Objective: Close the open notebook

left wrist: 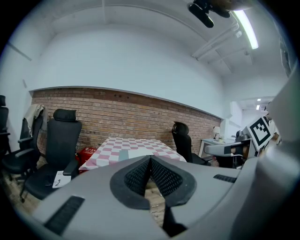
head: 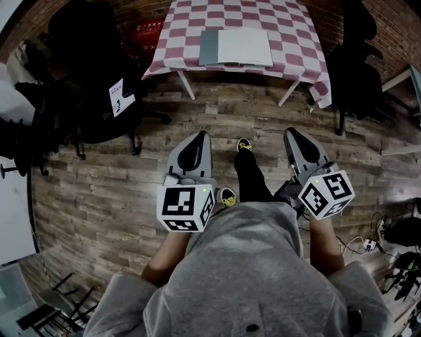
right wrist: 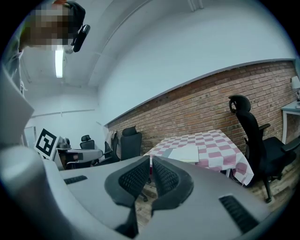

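Standing on the wood-plank floor [head: 230, 108], I hold both tools out in front of me. My left gripper [head: 199, 138] has its jaws pressed together on nothing, and my right gripper [head: 293, 135] is likewise closed and empty. Well ahead of both, the pink-and-white checked table [head: 296, 36] bears the notebook [head: 235, 47], which lies flat near its front edge. Black office chairs [head: 95, 76] flank the table before a brick wall [left wrist: 117, 112].

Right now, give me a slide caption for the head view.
Both shut and empty, left gripper and right gripper point toward the notebook on the checkered table ahead.
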`<control>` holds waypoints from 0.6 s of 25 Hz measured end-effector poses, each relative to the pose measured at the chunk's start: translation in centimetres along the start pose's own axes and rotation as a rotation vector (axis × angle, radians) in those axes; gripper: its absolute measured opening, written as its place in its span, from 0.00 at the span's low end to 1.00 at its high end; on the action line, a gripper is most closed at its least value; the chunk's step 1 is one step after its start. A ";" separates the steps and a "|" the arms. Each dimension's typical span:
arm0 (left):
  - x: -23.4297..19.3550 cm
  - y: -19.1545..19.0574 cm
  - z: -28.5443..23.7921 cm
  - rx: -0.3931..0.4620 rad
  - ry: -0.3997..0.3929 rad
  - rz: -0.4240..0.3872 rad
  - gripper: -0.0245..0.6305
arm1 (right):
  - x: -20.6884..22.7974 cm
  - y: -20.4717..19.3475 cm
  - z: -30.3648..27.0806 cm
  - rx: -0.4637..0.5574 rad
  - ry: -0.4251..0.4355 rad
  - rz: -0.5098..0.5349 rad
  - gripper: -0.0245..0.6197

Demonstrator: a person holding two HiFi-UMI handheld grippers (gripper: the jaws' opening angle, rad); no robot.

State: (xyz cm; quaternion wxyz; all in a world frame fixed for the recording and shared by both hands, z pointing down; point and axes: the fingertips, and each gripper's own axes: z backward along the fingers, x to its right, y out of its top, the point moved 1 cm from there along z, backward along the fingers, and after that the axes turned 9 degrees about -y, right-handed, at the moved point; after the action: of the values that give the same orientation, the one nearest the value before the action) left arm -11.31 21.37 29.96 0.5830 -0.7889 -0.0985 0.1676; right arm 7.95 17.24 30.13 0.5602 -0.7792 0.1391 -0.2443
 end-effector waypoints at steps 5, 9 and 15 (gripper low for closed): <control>-0.8 0.3 -2.3 -0.012 -0.002 0.000 0.05 | 1.4 0.1 -1.9 -0.006 -0.004 -0.013 0.09; -1.5 0.8 -4.4 -0.015 -0.008 -0.002 0.05 | 2.7 0.5 -3.5 -0.011 -0.013 -0.015 0.09; -2.6 0.8 -6.9 -0.034 -0.016 -0.001 0.05 | 3.9 1.1 -5.5 -0.010 -0.021 -0.021 0.09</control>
State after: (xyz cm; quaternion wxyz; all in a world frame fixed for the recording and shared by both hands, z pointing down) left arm -11.07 14.10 31.42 0.5690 -0.7971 -0.1063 0.1717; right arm 8.34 10.49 31.40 0.5552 -0.7858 0.1263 -0.2416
